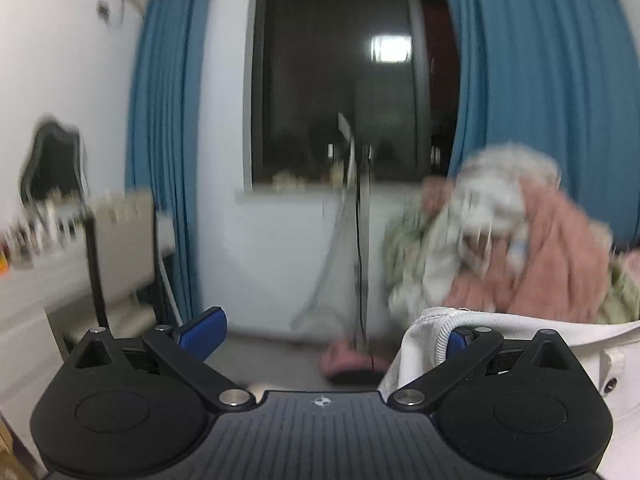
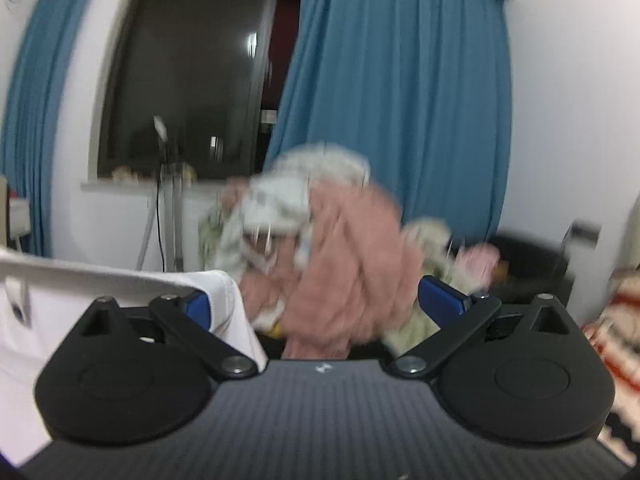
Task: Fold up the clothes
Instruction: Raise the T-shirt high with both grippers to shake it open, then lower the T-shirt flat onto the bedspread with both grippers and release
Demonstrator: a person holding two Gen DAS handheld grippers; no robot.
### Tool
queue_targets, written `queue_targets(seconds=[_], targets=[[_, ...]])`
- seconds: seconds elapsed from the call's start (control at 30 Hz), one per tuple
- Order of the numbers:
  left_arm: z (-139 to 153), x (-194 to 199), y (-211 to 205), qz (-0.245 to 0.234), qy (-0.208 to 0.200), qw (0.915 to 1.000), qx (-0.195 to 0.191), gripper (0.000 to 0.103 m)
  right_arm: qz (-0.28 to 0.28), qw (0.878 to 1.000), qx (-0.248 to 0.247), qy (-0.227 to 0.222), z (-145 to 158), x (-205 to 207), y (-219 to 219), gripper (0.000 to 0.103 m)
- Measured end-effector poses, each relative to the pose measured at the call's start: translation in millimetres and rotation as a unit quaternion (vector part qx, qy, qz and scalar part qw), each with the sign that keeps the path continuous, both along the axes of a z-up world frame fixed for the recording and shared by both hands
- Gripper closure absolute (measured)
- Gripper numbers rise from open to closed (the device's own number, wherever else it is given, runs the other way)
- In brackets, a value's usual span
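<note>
A white garment [image 1: 520,344] with a ribbed edge hangs raised at the lower right of the left wrist view, draped over the right finger. It also shows at the lower left of the right wrist view [image 2: 80,304], draped over that gripper's left finger. My left gripper [image 1: 332,332] has its blue pads wide apart, and so does my right gripper [image 2: 320,304]. A heap of pink, white and pale green clothes [image 2: 328,248] lies ahead; it is at the right in the left wrist view [image 1: 516,248]. Both views are blurred.
Blue curtains [image 2: 392,100] frame a dark window [image 1: 340,80]. A thin stand with a cable [image 1: 360,240] and a pink slipper [image 1: 352,364] are on the floor. A chair [image 1: 124,248] and a mirror desk [image 1: 48,184] stand at left. A dark seat [image 2: 528,264] and a striped cloth [image 2: 616,336] are at right.
</note>
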State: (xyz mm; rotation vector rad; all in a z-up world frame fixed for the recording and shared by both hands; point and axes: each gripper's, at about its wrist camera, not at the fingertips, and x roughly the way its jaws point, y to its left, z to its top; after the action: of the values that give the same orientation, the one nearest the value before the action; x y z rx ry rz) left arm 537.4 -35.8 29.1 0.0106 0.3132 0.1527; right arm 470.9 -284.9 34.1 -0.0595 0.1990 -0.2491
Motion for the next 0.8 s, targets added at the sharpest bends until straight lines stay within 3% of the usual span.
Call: queue_targets(seconds=[0.17,0.23,0.3,0.4,0.53,0.67,0.8], targets=[[-96,103,26,-0.012,0.125,0.9915,-0.034,0.0,0.016,0.995,0.008,0.095,-90,80,-5,0.001],[-130,135,40,-0.029,0.196,0.979,-0.046,0.001,0.052,0.987,0.036,0.149,-113,106,-12,0.001],[-162,152,50,-0.047,0.255,0.9643,-0.052,0.003,0.088,0.969,0.06,0.224,-134,126,-12,0.001],[-171,155,49,-0.111,0.303,0.9455,-0.041,0.003,0.135,0.944,0.083,0.288,-149,130,-6,0.001],[-155,136,37,-0.153,0.29,0.9446,0.016,0.002,0.168,0.93,0.135,0.297,-144,125,1,0.001],[-119,90,30,-0.156,0.236,0.9588,0.027,0.001,0.163,0.943,0.182,0.226,-124,93,9,0.001],[-68,1,31,-0.15,0.174,0.9732,0.0,0.001,0.161,0.956,0.169,0.179,-99,43,20,0.001]])
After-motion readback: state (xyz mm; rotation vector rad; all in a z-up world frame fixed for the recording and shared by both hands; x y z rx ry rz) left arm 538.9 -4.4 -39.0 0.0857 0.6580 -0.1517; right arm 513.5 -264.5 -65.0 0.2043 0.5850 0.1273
